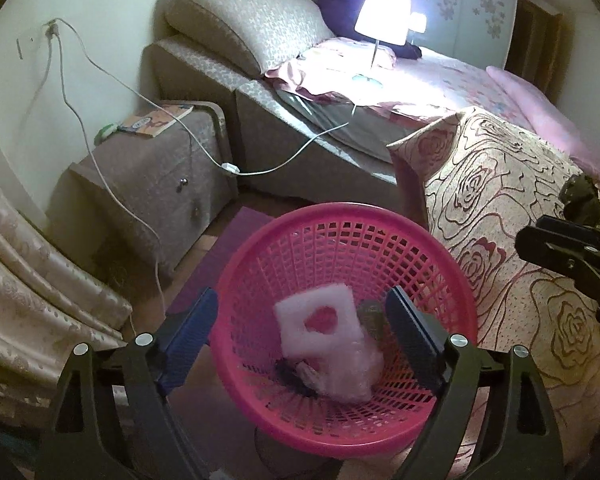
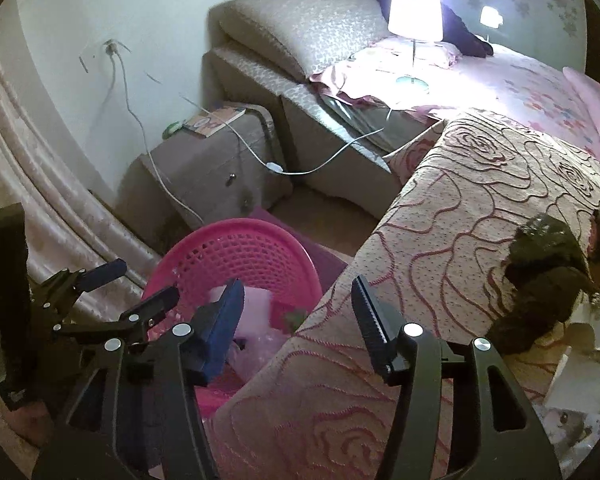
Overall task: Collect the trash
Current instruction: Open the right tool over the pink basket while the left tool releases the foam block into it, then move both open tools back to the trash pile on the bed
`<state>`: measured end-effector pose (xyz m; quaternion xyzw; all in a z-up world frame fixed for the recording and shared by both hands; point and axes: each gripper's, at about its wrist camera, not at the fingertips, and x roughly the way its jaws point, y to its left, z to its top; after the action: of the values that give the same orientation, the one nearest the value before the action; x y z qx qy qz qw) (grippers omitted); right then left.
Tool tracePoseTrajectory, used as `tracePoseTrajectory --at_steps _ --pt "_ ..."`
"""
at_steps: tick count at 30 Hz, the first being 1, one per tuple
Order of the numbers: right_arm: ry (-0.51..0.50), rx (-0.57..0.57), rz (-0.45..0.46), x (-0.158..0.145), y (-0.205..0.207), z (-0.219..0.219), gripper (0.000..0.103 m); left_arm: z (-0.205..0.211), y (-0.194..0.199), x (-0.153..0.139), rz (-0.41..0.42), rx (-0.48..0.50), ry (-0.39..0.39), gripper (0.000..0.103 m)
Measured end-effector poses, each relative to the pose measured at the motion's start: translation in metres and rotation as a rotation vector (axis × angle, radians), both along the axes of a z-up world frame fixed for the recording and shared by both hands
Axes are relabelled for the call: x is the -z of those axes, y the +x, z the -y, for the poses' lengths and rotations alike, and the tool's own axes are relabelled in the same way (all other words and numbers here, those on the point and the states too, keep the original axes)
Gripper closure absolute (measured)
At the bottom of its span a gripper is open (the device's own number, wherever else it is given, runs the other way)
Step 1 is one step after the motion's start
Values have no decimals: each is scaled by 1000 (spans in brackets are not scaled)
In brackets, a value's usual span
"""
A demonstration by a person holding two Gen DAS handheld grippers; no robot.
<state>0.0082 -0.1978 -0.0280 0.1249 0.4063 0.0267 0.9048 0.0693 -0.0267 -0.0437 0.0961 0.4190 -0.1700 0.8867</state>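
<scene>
The left tongs (image 1: 300, 328) hung open and empty over the pink basket (image 1: 456, 292), where a white foam square (image 1: 320, 324) and soft scraps already lay. The right tongs (image 2: 296, 320) gaped open over the rose-patterned bedspread (image 2: 460, 220) beside the basket. A dark crumpled piece (image 2: 540, 280) and white papers (image 2: 580, 364) remained on the bedspread, farther from the basket. Probably best: reach there, pinch low, lift clear of the fabric.

pink mesh basket (image 1: 452, 280) | holds white foam piece (image 1: 320, 320), clear plastic wrap (image 1: 356, 372)
</scene>
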Motion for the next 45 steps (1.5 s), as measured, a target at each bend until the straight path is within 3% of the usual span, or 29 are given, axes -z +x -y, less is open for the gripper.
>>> tracePoseTrajectory --at_steps 14,27,36,45 --pt "-3 31 23 -6 -21 2 49 6 -9 -14 56 -6 30 20" --pt "-19 114 103 -34 -76 33 43 26 -28 -31 108 42 50 20" --pt "-64 247 139 -42 -130 77 41 45 -46 -36 123 102 46 20" --pt "-78 433 90 -17 -190 134 40 74 -68 -32 116 190 53 20"
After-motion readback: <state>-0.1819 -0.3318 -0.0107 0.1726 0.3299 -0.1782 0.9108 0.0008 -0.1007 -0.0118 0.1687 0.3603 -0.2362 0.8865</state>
